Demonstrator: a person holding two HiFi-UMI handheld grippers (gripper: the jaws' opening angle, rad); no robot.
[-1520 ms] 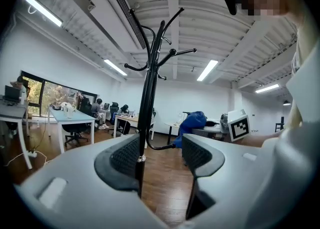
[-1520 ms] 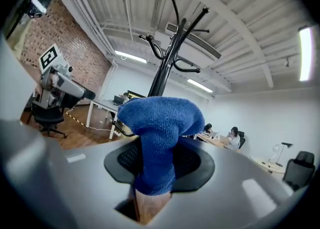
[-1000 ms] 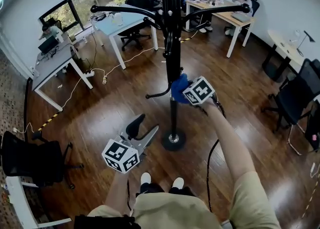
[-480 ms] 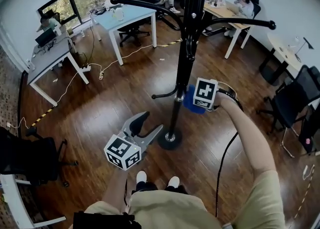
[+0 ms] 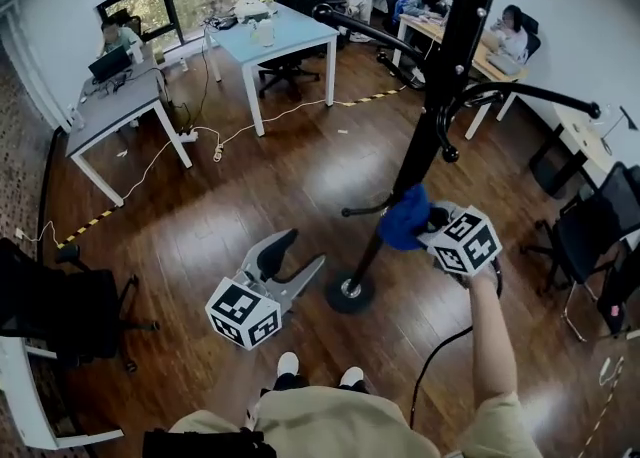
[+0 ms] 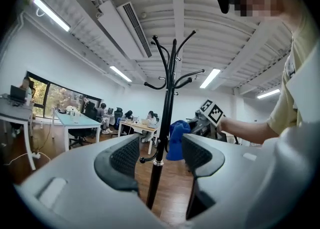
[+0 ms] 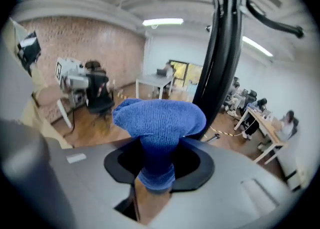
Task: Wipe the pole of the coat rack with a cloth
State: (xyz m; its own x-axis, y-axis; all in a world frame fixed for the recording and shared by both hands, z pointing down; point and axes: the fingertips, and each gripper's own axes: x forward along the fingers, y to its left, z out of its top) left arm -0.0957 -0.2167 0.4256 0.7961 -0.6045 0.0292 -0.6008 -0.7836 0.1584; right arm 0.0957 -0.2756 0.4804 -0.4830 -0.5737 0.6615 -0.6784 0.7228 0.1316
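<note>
The black coat rack pole [image 5: 440, 96] rises from its round base [image 5: 350, 293] and leans to the upper right in the head view. My right gripper [image 5: 422, 226] is shut on a blue cloth [image 5: 405, 218], which lies against the lower pole just above a short hook. In the right gripper view the bunched cloth [image 7: 160, 123] sticks up from the right gripper [image 7: 159, 160], with the pole [image 7: 222, 63] right behind it. My left gripper [image 5: 300, 249] is open and holds nothing, low and left of the base. The left gripper view has the pole [image 6: 165, 123] and cloth [image 6: 176, 138] beyond the left gripper [image 6: 160, 155].
Curved hook arms [image 5: 545, 96] spread from the pole at several heights. Desks [image 5: 275, 31] with seated people stand at the back, a white desk [image 5: 110, 116] at the left. Black chairs [image 5: 60, 311] flank both sides. Cables [image 5: 230, 141] trail over the wooden floor.
The head view has swung, so the pole now leans right. My right gripper with the cloth has slid a little lower along the pole. The left gripper has hardly moved.
</note>
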